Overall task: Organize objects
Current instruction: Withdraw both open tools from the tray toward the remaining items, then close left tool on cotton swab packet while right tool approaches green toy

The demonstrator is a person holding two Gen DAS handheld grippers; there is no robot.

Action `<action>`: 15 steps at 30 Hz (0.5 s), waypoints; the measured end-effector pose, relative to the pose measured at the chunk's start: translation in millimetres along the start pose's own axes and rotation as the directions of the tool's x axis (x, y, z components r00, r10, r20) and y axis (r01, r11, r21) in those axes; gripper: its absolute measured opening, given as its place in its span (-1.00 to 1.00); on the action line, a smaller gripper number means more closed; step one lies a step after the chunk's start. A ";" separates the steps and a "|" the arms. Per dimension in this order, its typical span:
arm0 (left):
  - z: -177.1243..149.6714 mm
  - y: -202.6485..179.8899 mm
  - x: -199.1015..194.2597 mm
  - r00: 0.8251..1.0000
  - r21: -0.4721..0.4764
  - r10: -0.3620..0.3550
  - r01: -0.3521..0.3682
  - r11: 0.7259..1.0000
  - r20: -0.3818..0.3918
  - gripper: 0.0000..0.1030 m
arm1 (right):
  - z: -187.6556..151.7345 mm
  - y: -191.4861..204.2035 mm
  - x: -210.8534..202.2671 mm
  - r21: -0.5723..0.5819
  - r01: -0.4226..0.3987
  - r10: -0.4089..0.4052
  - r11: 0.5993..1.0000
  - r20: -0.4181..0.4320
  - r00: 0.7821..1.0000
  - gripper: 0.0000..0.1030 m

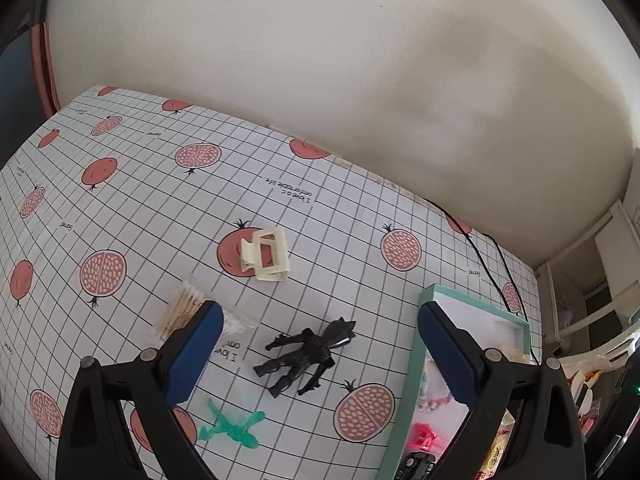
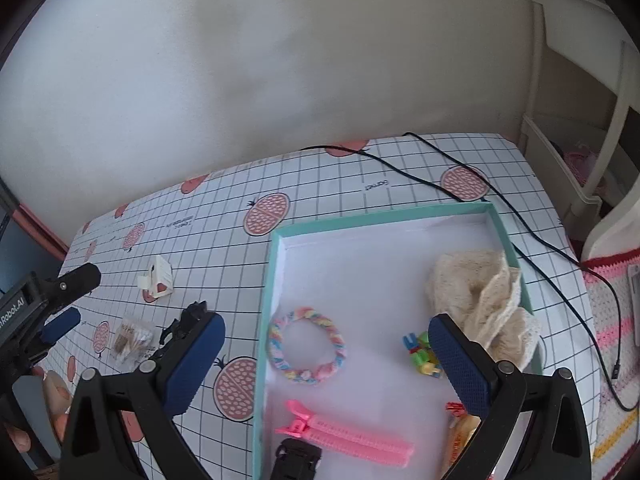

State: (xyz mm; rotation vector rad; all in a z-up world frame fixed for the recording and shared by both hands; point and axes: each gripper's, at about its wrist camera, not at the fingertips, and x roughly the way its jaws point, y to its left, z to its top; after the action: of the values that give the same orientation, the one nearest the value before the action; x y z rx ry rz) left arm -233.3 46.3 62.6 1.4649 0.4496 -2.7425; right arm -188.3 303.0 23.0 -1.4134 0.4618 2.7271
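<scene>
Fingers of both grippers spread wide, empty: left gripper (image 1: 318, 354) above the black figure (image 1: 306, 356) on the counter (image 1: 340, 208), right gripper (image 2: 326, 360) above the tray (image 2: 360, 224) holding a scrunchie (image 2: 306, 346).

Teal box (image 2: 280, 236), pink clip (image 2: 352, 436), black figure (image 1: 308, 354)

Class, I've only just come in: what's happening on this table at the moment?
A person holds two grippers over a table being tidied. Both the left gripper and right gripper are open and empty. The teal box already holds a braided ring, a pink clip and a lace cloth. A black figure, green figure, cream claw clip and cotton swabs are outside it.
</scene>
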 end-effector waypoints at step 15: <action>17.2 94.0 -9.8 0.998 -0.148 0.058 -0.056 0.987 0.009 0.90 | -8.0 87.8 19.8 -0.096 -0.113 0.114 0.989 0.005 0.993 1.00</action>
State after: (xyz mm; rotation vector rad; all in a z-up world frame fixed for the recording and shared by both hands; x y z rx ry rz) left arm -229.2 -49.4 56.1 1.4015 0.5870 -2.6104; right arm -208.1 214.9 24.2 -1.4356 0.4295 2.8819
